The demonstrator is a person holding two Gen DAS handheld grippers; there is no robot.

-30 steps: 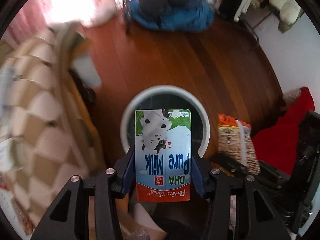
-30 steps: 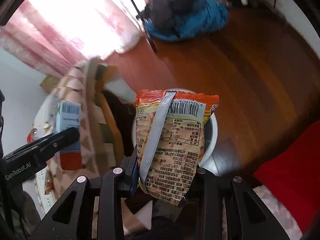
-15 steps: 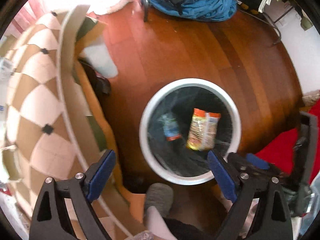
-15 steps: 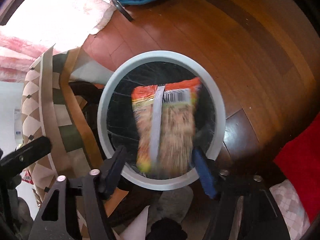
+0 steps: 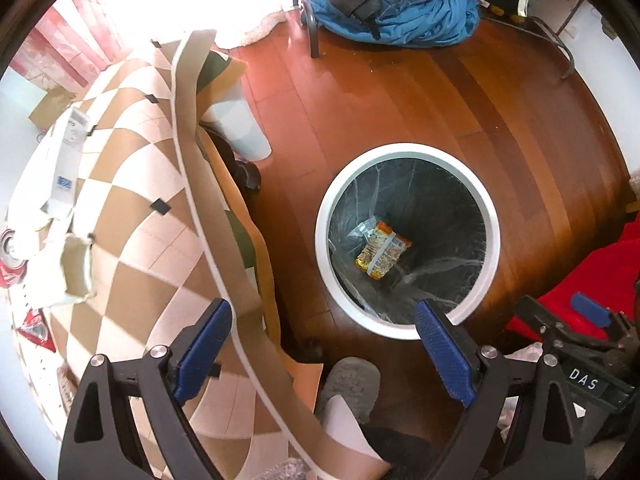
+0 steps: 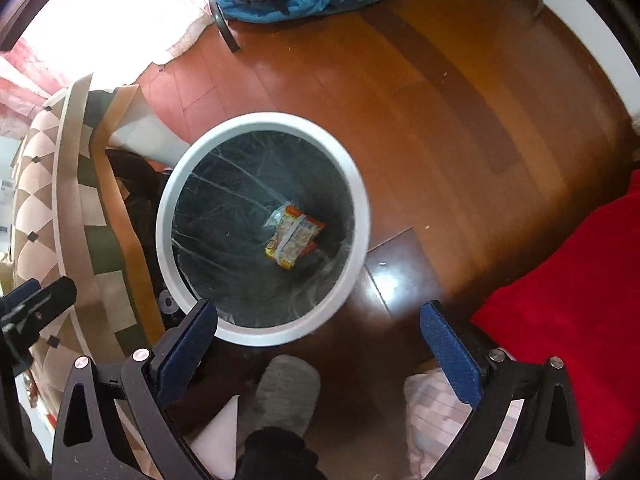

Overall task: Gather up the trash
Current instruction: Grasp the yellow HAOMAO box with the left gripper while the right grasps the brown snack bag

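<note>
On wooden floor [image 6: 460,120], white bin [image 6: 362,216] holds snack packet [image 6: 294,238].

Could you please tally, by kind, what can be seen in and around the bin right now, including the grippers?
Bin: 1
Snack packet lying at the bottom of the bin: 1
Open, empty grippers: 2, the left gripper and the right gripper
Grey slipper on the floor: 1
Total: 5

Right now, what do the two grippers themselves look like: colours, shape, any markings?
Both match: the left gripper and right gripper have black angular frames with triangular cut-outs, silver round bolts and flat textured blue pads on the fingers. In the left view, the right one's body carries a white "DAS" label. No cables or sleeves show.
</note>
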